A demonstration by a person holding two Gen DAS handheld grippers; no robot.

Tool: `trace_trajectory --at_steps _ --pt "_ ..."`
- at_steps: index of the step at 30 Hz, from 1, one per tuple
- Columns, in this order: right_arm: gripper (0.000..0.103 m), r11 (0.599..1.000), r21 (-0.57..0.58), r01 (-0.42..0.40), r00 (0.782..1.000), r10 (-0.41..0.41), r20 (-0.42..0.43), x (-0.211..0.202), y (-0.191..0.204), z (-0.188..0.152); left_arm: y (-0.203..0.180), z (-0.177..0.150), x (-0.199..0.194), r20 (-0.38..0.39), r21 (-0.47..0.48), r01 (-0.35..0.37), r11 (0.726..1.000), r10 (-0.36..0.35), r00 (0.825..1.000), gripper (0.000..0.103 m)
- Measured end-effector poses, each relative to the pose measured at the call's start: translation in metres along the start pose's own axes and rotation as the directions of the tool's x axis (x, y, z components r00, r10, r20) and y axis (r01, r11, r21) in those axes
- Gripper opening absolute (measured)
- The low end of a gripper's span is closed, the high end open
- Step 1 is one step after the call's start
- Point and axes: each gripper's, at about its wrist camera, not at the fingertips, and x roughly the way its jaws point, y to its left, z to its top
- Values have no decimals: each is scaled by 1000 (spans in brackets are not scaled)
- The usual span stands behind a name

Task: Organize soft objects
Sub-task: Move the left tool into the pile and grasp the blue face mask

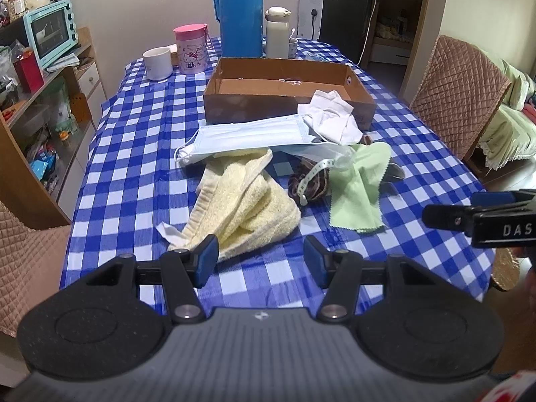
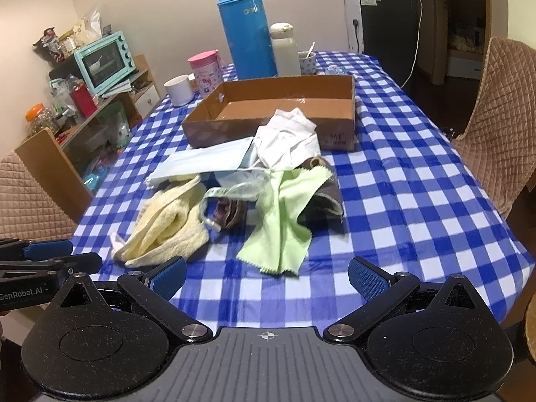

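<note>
Step in hand: the approach, by my reading. No soft thing is held, and the shallow brown cardboard box looks empty inside.
Left gripper: fingers open with nothing between them, low over the blue-and-white checked tabletop, just short of the near edge of the crumpled pale-yellow terry towel.
Right gripper: fingers spread wide and empty, facing the near corner of the light-green pinked-edge cloth.
Where the soft things lie: in a loose pile between the grippers and the box. A pale-blue pleated face mask overlaps the towel's far end; a white crumpled cloth leans on the box's front wall; a brown bundle with a pale strap sits between towel and green cloth; a dark cloth lies under the green one.
Next move, left: probably down onto a raised fold of the towel and close. The mask resting on it may drag along.
Next move, right: the green cloth lies flat and thin, so the fingers would need to pinch a raised ridge.
Destination: likely the box, well clear behind the pile.
</note>
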Motion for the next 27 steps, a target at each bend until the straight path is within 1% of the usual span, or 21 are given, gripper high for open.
trace_trajectory --at_steps 4,7,11,18,25,27 --pt "102 1000 -10 -10 1000 10 6 7 -7 5 0 6 13 -12 -1 -7 1000 7 1000 53" --pt "95 999 -16 -29 1000 29 0 14 -13 10 0 12 21 -18 -1 -11 1000 11 1000 53" --pt "92 999 -11 -45 999 45 -15 24 -23 18 -2 22 31 -17 5 -24 1000 24 1000 53" --pt "90 997 -45 -59 998 58 -16 41 -41 40 -8 46 53 -1 12 -67 998 67 998 52" --pt "90 994 -71 -88 996 86 -18 59 -65 64 -18 69 92 8 41 -137 990 137 991 52" --pt "90 992 -81 -101 995 100 -20 64 -71 70 -22 73 105 2 54 -152 987 152 988 50"
